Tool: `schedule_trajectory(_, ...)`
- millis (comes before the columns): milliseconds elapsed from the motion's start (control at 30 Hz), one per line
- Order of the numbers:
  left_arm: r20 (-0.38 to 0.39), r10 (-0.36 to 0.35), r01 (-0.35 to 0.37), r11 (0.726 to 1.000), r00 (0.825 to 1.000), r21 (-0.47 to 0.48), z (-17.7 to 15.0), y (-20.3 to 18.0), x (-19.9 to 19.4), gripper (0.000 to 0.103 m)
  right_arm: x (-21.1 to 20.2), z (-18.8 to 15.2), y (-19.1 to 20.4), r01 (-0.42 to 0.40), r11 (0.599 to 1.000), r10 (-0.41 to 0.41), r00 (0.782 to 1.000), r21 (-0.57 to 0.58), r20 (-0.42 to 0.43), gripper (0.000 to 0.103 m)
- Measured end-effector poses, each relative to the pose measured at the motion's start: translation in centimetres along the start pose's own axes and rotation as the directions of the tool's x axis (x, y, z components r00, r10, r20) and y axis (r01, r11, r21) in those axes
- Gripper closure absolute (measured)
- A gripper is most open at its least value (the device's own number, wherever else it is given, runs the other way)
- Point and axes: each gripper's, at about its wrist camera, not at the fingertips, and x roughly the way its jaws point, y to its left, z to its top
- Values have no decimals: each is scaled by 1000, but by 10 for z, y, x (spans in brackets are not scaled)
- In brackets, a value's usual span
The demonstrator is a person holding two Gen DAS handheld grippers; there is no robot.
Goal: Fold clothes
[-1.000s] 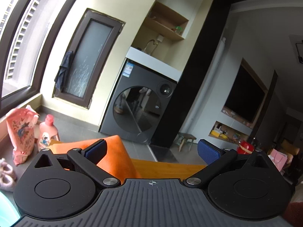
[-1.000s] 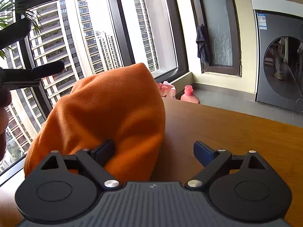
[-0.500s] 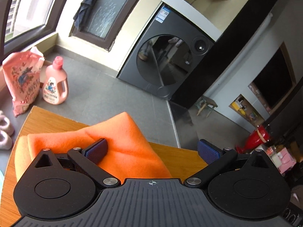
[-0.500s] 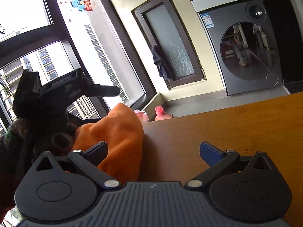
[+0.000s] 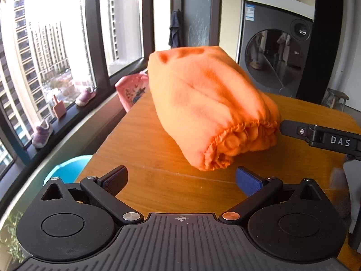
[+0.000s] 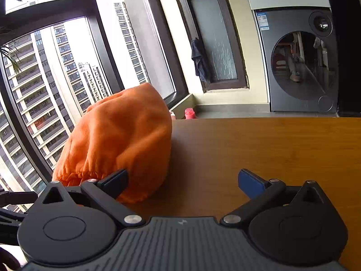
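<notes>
A folded orange garment lies in a thick bundle on the wooden table, its gathered hem toward me. My left gripper hangs open just short of that hem, nothing between its fingers. In the right wrist view the same orange garment sits at the table's left, and my right gripper stands wide open beside it, its left fingertip in front of the cloth's edge, holding nothing. One finger of the right gripper reaches in from the right of the left wrist view, its tip close to the hem.
The wooden table stretches to the right of the garment. Tall windows run along the left, with small shoes on the sill. A pink bag and a pink bottle stand beyond the table. A washing machine stands at the back.
The left gripper has swung round to face the garment from the near side. The right gripper has drawn back a little. The orange bundle now lies free on the table.
</notes>
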Motion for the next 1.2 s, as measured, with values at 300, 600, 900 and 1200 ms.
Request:
schedule_trajectory(300,34,78,-79,997,996,17,-19,-25,11,0,-18,-17,12,169,970,-186,979,-177,-84,0)
schedule_trajectory(600,13,93,-92,994,996,-53,-20,-25,11,0,-3,-17,17,175,956,-205,972,-234,-113,0)
schedule_trajectory(900,9,129,-128,988,992,-84,-28,-25,2,0,-6,-18,17,177,957,-207,972,-232,-112,0)
schedule_trajectory(1200,4,170,-168,978,985,-120,-21,-33,12,0,-5,-18,18,177,957,-207,972,-231,-112,0)
